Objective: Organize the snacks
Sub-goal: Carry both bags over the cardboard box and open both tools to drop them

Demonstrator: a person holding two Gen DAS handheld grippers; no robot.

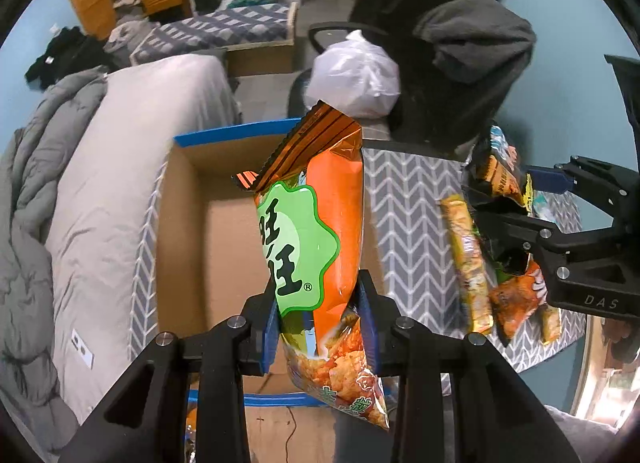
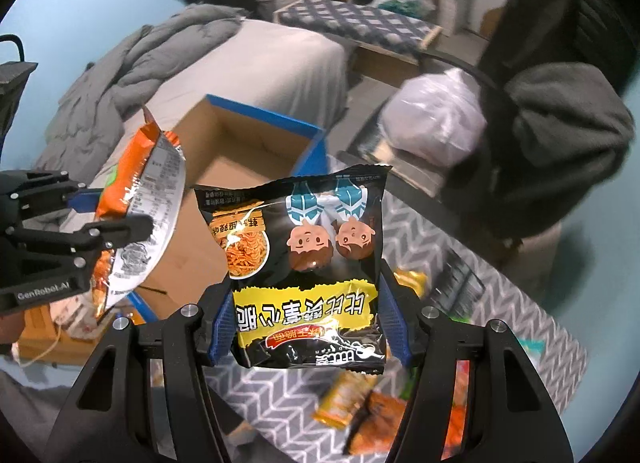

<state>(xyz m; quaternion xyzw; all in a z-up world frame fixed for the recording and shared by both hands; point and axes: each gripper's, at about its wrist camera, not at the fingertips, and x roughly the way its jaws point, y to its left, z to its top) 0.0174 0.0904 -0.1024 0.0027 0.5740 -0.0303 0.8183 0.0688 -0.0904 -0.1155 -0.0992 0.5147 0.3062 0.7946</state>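
Meanwhile, two packets aloft, box bare

Left tongs [image 1: 320, 327] clamp the orange snack bag [image 1: 316, 223] above the cardboard box [image 1: 224, 231]; right tongs [image 2: 308, 327] clamp the black noodle packet [image 2: 304, 263]. Loose snacks [image 2: 360, 403] remain on the counter [image 2: 280, 415], right of the box: sorting looks barely begun.

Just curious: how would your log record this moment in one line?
left gripper: holds orange snack bag | right gripper: holds black snack bag | cardboard box: open
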